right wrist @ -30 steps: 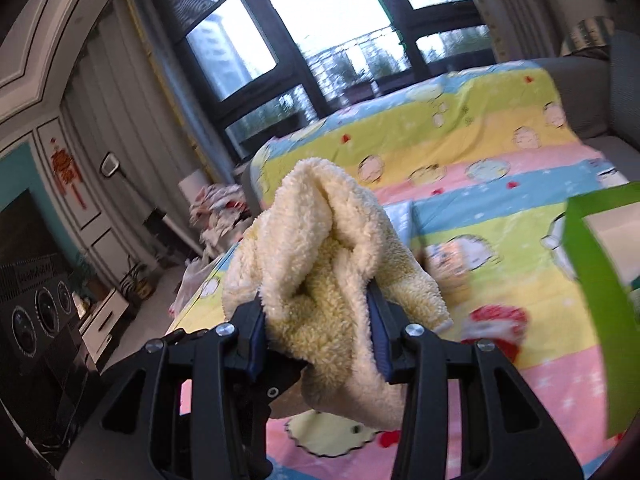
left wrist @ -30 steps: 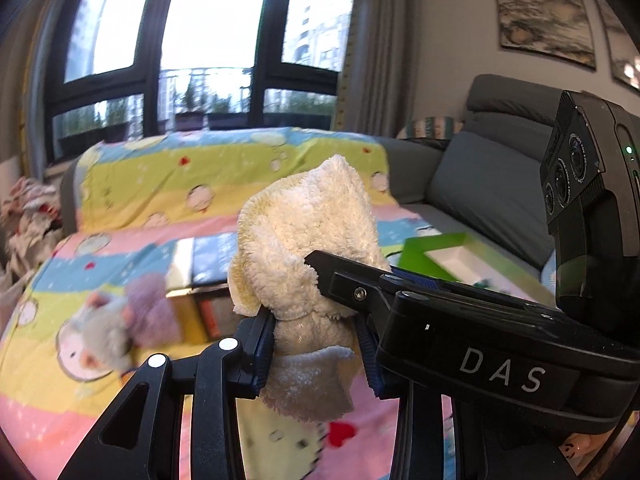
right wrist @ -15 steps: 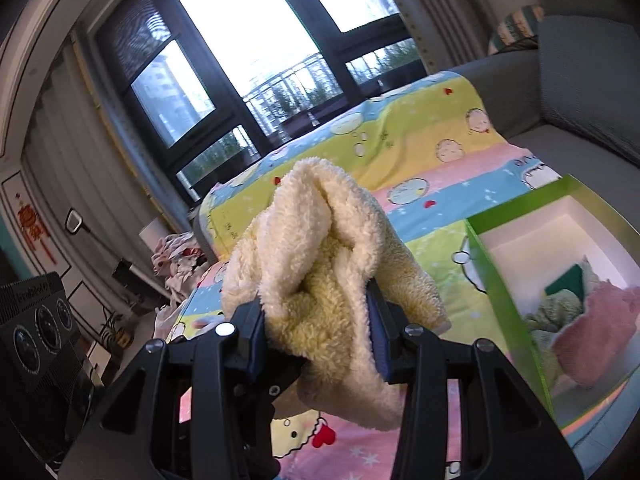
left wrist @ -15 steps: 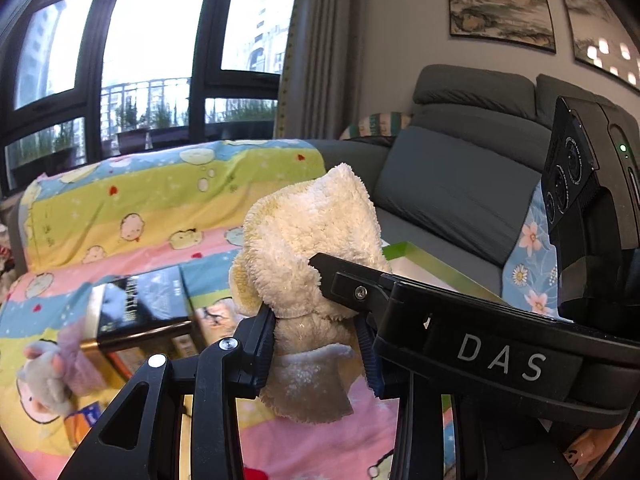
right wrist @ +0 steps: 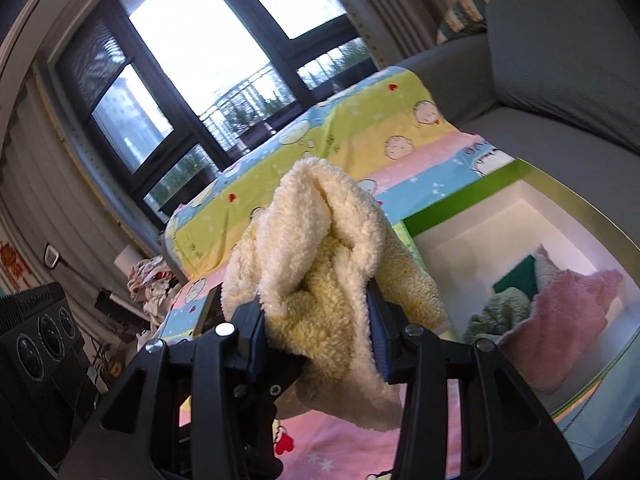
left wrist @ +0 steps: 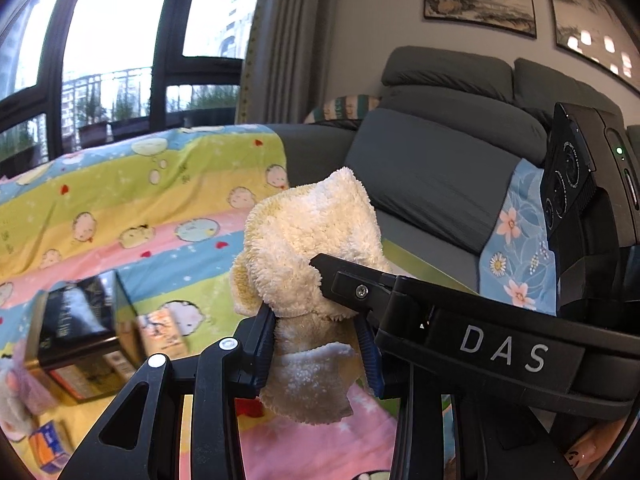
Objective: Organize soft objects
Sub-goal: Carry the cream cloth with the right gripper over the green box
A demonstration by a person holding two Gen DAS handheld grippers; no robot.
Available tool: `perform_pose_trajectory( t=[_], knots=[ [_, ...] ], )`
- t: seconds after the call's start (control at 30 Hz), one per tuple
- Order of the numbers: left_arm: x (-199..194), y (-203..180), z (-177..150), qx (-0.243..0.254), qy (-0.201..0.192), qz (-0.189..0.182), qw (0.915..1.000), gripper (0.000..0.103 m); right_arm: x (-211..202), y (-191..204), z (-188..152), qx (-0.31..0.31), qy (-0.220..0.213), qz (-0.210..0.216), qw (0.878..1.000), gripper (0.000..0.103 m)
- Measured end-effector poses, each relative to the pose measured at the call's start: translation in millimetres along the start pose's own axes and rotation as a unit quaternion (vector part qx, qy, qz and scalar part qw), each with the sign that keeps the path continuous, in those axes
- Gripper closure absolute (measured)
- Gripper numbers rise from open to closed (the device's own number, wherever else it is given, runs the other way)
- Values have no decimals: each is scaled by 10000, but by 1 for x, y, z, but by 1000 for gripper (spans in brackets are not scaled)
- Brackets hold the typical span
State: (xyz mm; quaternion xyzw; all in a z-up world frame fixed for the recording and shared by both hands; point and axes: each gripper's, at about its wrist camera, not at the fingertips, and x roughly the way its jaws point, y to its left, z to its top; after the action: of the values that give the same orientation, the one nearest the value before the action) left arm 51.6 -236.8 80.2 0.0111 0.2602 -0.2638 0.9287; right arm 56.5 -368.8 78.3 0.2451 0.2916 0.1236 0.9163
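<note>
Cream fleece cloth [right wrist: 320, 272], bunched, clenched at once in left tongs [left wrist: 316, 344] and right tongs [right wrist: 320, 344], carried clear above the cartoon blanket [right wrist: 360, 132], apparently bound for the green-rimmed box [right wrist: 452, 204] of soft items.

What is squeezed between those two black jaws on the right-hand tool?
A fluffy cream towel, bunched up and clamped by the right gripper. The right wrist view shows it best, with the green box beyond.
</note>
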Motion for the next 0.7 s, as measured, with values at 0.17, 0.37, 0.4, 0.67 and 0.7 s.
perform_pose_trajectory(
  t=[0.17,0.37,0.4,0.67,0.7],
  knots=[
    [26,-16,8,46,187,-288,9994,65,-2,-23,11,272,-10,-249,9993,61],
    [56,-31,36,90,268,-554,9981,65,-3,-40,42,427,-84,-543,9976,61],
    [62,-32,38,64,301,-577,9979,65,-1,-44,47,440,-63,-607,9972,61],
    [123,-41,31,-70,951,-952,9909,65,18,-99,52,1031,215,-970,9897,61],
    [129,-42,29,-108,1031,-1015,9894,65,19,-103,51,1082,239,-1040,9884,61]
  ],
)
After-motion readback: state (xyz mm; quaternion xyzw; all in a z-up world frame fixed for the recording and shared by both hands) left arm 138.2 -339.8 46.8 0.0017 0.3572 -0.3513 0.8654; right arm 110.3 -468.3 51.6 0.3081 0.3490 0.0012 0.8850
